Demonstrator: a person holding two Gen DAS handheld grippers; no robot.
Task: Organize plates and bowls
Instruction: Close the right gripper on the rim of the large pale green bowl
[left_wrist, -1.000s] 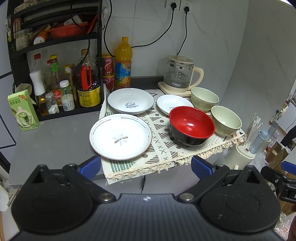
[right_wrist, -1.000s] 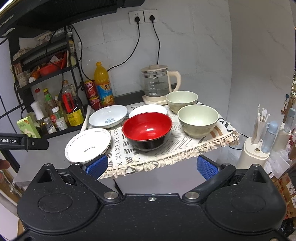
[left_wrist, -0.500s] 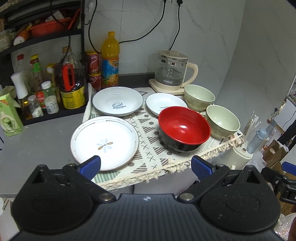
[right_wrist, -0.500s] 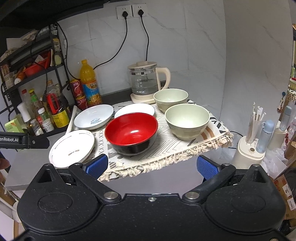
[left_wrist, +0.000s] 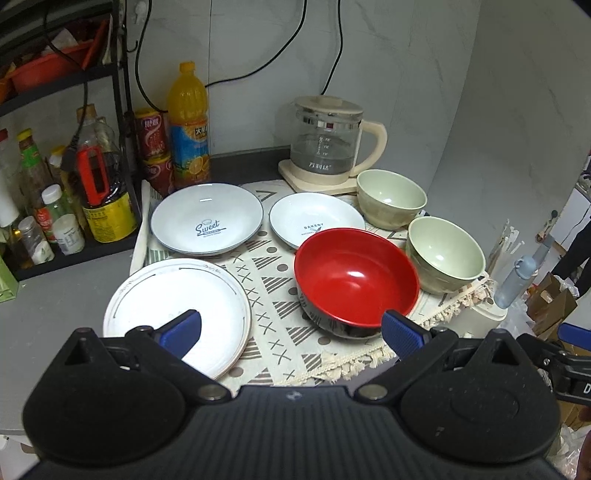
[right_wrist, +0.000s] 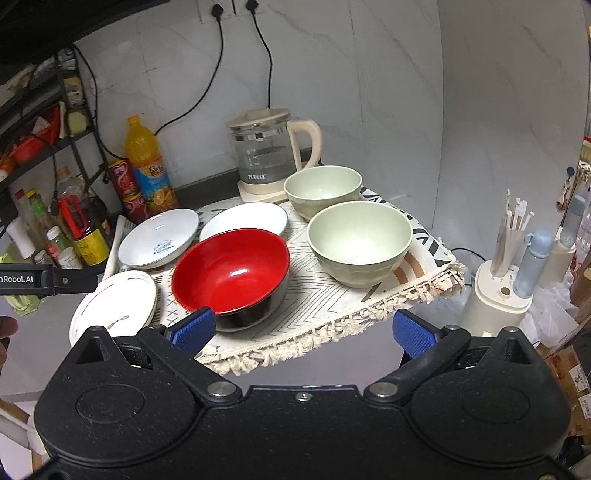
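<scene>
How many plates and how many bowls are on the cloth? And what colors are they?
White plates: 3 – the flat one, the "Sweet" one, the "Bakery" one.
Green bowls: 2 – back, front.
Red bowl: 1.
Total: 6 dishes.

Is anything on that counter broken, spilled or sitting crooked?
Nothing looks broken or spilled. One oddity: the patterned cloth hangs over the counter's edge, fringe dangling, and the nearer green bowl sits close to that overhanging corner. The red bowl and plates stand upright and empty.
</scene>
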